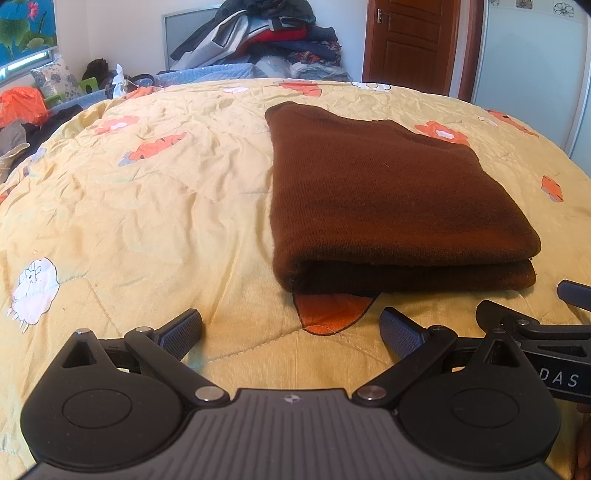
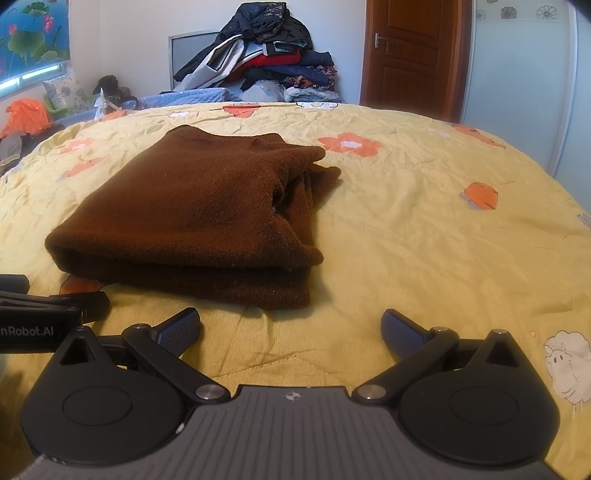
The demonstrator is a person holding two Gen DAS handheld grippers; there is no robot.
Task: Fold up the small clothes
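Folded brown sweater point(image 1: 388, 192) lies lengthwise away, fold facing claws

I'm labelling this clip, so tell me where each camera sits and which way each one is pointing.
Left wrist: on the left gripper, low over the yellow quilt, facing the folded brown sweater ahead-right; its open fingers and part of the right gripper show.
Right wrist: on the right gripper, sweater ahead-left; open fingers and left gripper's edge show.
Shared: sweater, quilt, clothes pile, door.
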